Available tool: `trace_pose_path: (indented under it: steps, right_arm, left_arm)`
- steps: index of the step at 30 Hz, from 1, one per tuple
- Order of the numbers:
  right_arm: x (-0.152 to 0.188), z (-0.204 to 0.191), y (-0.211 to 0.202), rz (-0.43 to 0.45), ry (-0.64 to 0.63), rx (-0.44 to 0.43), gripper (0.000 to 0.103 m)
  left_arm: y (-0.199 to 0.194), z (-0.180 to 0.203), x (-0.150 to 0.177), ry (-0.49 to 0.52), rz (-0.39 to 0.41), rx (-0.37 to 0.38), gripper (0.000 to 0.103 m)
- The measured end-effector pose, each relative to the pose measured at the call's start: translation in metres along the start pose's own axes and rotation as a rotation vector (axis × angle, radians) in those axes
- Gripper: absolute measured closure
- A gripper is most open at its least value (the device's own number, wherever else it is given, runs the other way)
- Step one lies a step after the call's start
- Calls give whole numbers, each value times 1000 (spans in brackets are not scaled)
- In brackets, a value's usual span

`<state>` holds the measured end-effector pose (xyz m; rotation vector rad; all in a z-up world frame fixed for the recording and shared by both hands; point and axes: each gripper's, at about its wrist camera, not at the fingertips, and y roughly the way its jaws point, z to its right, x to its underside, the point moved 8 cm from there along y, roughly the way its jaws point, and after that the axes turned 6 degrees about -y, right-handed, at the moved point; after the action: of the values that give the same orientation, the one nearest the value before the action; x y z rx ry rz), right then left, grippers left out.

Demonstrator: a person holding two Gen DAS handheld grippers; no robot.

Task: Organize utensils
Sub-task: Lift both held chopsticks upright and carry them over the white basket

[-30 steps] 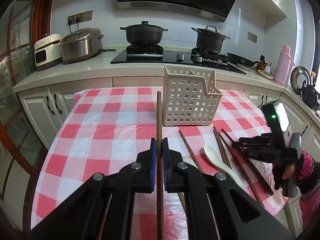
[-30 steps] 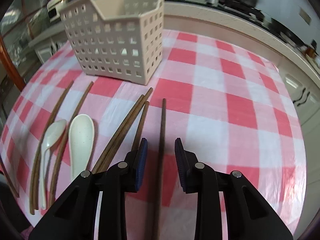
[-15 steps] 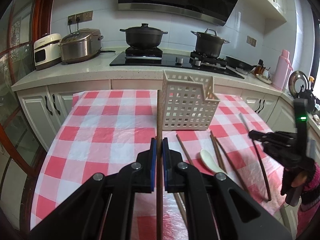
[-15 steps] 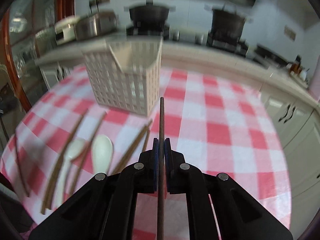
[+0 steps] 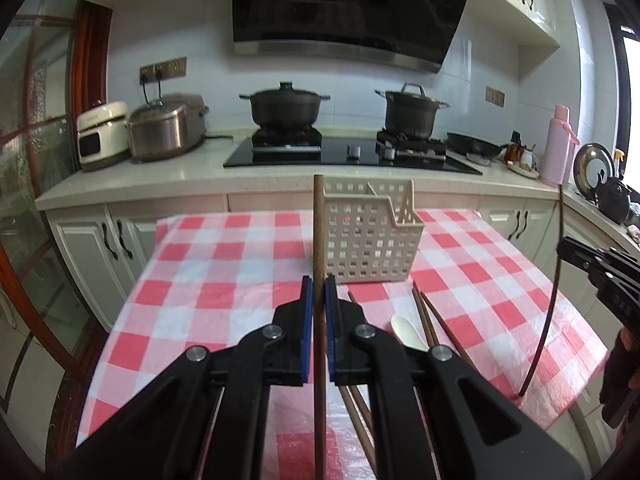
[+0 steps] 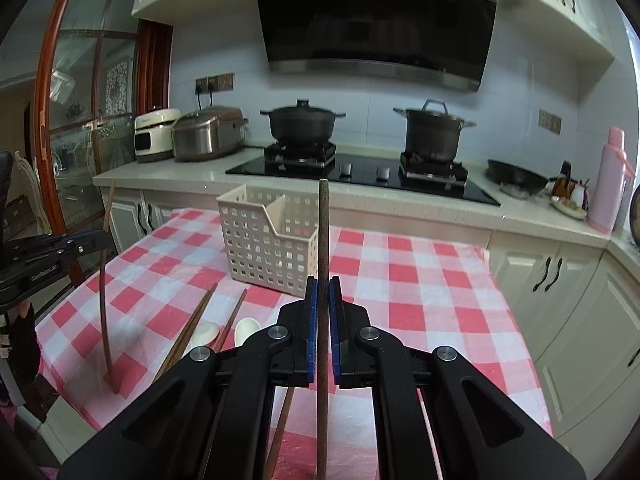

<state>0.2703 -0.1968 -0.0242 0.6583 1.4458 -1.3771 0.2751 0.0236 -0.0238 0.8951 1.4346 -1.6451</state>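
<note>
My left gripper [image 5: 316, 292] is shut on a brown chopstick [image 5: 318, 224] that stands upright, its lower end on the table. My right gripper [image 6: 323, 292] is shut on a darker chopstick [image 6: 323, 224], also upright with its tip on the table. Each gripper shows in the other's view: the right gripper [image 5: 576, 254] with its chopstick [image 5: 548, 304], the left gripper [image 6: 94, 240] with its chopstick [image 6: 103, 300]. A white perforated basket [image 5: 370, 236] stands mid-table beyond both. Loose chopsticks [image 5: 424, 316] and white spoons [image 5: 408, 332] lie in front of it.
The table wears a red-and-white checked cloth [image 5: 224, 280]. Behind it runs a counter with a hob, two black pots [image 5: 285, 106], a rice cooker [image 5: 166, 128] and a pink flask [image 5: 558, 144]. White cabinets [image 6: 560, 292] stand close to the table's right edge.
My right gripper shut on the dark chopstick lying on the table and raised it upright. Both grippers lifted and tilted up, so the views rose from the table to the kitchen wall.
</note>
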Motion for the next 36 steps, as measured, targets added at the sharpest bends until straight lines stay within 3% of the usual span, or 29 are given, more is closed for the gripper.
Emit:
trace_pose_path:
  steps: [10,18,25,36]
  right_arm:
    - [-5,-7,-10,52,4,-2,97]
    - [-31,-4,3,117,27,1,97]
    - [-71,0,29,166,33,-6,97]
    - [-158,12,73,235,64,-23,97]
  left_arm:
    - [-4,3,0,-17,65,-6,97]
    - [-4,8,-30,-28,144,9,97]
    - [5,19,-79,-12,213,11,97]
    - [0,46,-201,-23,349,49,97]
